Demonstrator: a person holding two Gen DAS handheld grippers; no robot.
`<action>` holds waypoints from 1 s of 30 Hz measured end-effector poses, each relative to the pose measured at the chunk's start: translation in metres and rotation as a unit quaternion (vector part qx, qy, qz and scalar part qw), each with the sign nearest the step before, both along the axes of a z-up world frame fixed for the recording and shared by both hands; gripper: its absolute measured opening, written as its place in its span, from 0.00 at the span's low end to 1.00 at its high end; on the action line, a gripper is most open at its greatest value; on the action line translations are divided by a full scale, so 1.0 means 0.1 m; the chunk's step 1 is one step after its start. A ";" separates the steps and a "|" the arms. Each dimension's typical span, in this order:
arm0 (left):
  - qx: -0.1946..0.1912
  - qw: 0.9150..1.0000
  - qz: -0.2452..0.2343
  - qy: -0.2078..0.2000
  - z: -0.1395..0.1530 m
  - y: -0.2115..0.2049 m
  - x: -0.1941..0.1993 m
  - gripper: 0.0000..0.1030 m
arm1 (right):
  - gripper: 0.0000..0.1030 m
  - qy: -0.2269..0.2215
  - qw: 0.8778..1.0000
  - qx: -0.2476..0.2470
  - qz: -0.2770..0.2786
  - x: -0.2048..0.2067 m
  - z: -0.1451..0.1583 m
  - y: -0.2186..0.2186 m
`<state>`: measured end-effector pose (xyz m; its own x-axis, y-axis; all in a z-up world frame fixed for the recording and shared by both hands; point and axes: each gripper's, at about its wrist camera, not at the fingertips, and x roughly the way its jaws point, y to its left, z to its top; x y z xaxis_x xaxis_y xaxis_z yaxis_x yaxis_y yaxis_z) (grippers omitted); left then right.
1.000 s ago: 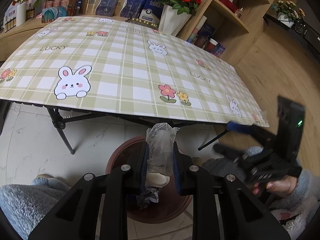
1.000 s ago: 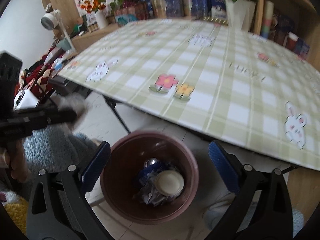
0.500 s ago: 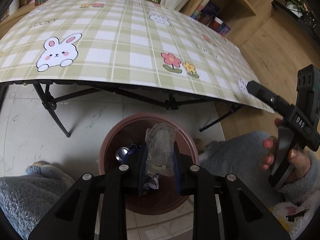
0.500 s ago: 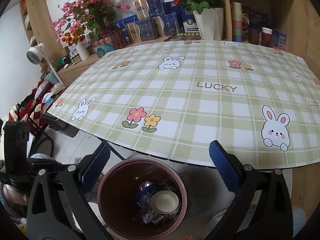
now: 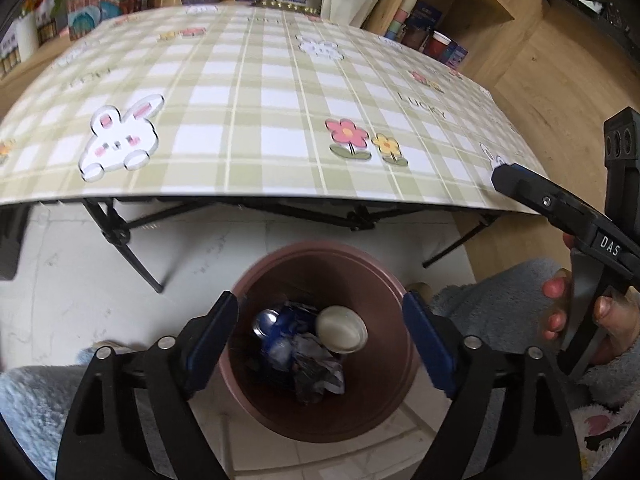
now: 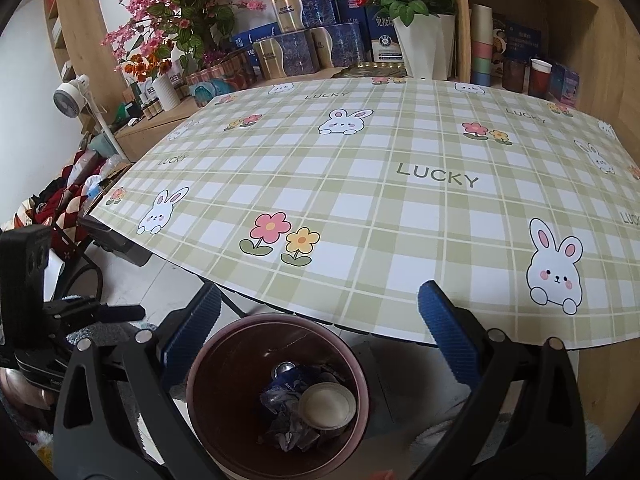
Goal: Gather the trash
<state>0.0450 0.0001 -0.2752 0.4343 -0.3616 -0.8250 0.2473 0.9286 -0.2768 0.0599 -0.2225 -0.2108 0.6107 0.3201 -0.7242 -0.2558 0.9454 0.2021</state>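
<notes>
A brown round trash bin (image 5: 384,280) stands on the floor under the table's front edge; it also shows in the right wrist view (image 6: 200,376). It holds a blue can (image 5: 276,326), a pale round lid (image 5: 342,328) and crumpled plastic wrappers (image 5: 316,368). My left gripper (image 5: 320,340) is open and empty right above the bin. My right gripper (image 6: 316,328) is open and empty, a little above and behind the bin. It shows at the right edge of the left wrist view (image 5: 560,208).
A folding table with a green checked rabbit cloth (image 6: 400,184) stands above the bin; its black legs (image 5: 124,244) reach the white tile floor. Shelves with boxes, cups and flower vases (image 6: 420,44) stand behind. A small fan (image 6: 72,96) and clutter sit at left.
My left gripper opened over the bin and let go of the clear plastic wrapper, which now lies in the bin. The right gripper rose and tilted up toward the table.
</notes>
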 end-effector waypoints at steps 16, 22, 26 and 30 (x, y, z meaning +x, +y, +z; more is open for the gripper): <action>0.065 0.974 0.039 -0.215 1.40 0.13 0.07 0.94 | 0.94 -0.063 0.997 -0.046 -0.010 0.04 0.80 -0.06; 0.081 0.957 0.050 -0.275 1.92 0.09 0.02 0.94 | 0.94 -0.101 0.993 -0.057 -0.024 0.00 1.23 -0.12; 0.083 0.949 0.054 -0.300 2.16 0.04 -0.04 0.94 | 0.94 -0.124 0.990 -0.059 -0.031 -0.03 1.48 -0.15; 0.082 0.943 0.059 -0.317 2.35 0.00 -0.09 0.94 | 0.94 -0.140 0.988 -0.061 -0.036 -0.06 1.67 -0.18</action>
<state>0.0364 0.0004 -0.0405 0.8886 -0.1696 -0.4261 0.2067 0.9775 0.0420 0.0541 -0.2404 -0.0442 0.8105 0.1894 -0.5543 -0.2167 0.9761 0.0166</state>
